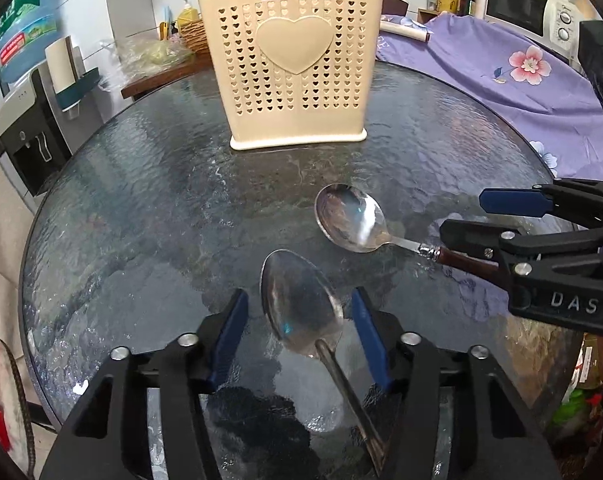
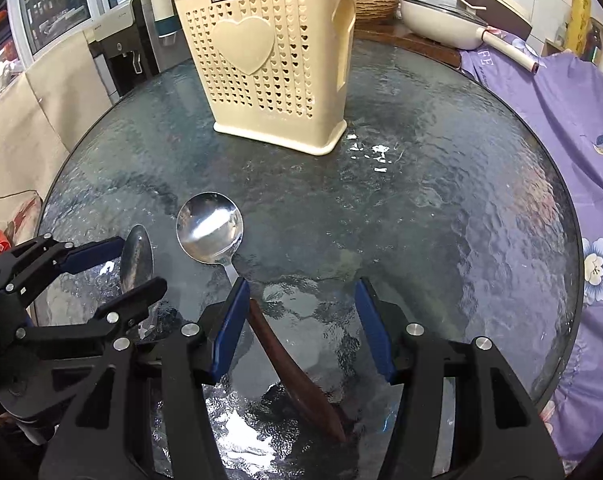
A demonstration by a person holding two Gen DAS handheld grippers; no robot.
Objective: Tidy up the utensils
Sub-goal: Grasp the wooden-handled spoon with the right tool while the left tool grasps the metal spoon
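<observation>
Glass, rippled and slick, forms the round worktop (image 1: 141, 200); two spoons lie on it in front of a cream holder (image 1: 297, 68) with heart-shaped holes, which stands upright at the far side and already has wooden sticks poking from its top. The all-metal spoon (image 1: 301, 304) lies between the jaws of the left gripper (image 1: 299, 336), bowl pointing toward the holder, handle running back under the tool; those jaws stand partly open, a gap showing on each side of the bowl, so nothing is gripped yet. The wooden-handled spoon (image 2: 209, 232) lies just beside it; its brown handle passes between the jaws of the right gripper (image 2: 301, 328), close against the left pad and far from the other; these jaws too are about half open and hold nothing that I can see.

Risks, as I judge them: the left pads sit at the wide, curved bowl, not the handle, so closing there could squirt the spoon across the glass; the right grip is off-centre and may twist the handle; the two tools are near enough to knock together.
</observation>
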